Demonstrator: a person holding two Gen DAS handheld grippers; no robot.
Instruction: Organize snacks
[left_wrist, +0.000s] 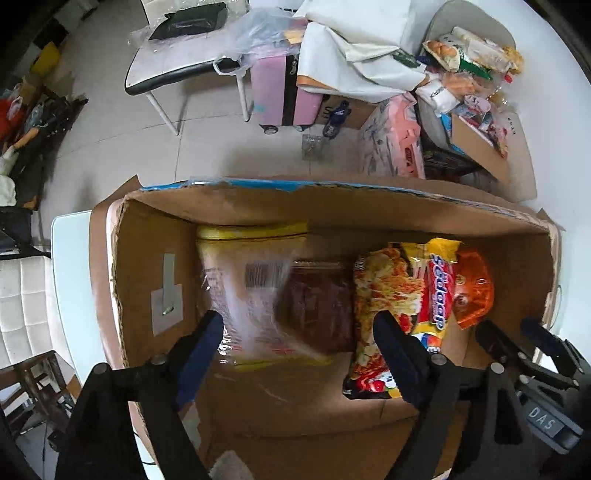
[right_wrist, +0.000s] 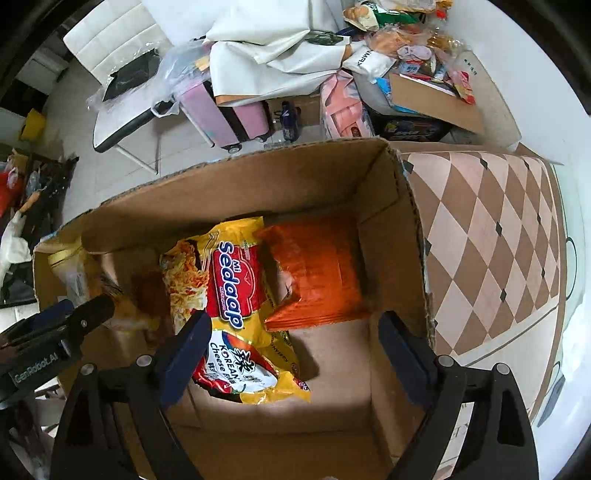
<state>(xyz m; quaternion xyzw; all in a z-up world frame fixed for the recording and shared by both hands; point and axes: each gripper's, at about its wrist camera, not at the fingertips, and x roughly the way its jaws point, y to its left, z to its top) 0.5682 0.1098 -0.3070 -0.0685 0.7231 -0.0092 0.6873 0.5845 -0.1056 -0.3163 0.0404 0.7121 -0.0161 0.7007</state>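
Note:
An open cardboard box (left_wrist: 155, 240) (right_wrist: 221, 192) holds the snacks. Inside lie a yellow-edged clear pack (left_wrist: 251, 280) at the left, a dark red pack (left_wrist: 317, 302) in the middle, a yellow and red Sedaap noodle pack (left_wrist: 436, 291) (right_wrist: 236, 284), and an orange pack (left_wrist: 476, 291) (right_wrist: 317, 266) at the right. My left gripper (left_wrist: 299, 343) is open and empty above the box's left half. My right gripper (right_wrist: 295, 343) is open and empty above the noodle pack and the bare box floor. It also shows at the right of the left wrist view (left_wrist: 517, 339).
The box stands on a white table (left_wrist: 70, 258) beside a brown and cream checkered flap (right_wrist: 487, 229). Beyond it on the floor are a chair (left_wrist: 173, 70), a pink suitcase (left_wrist: 273, 92), white cloth, and a heap of snack packs (left_wrist: 469, 70) with another carton.

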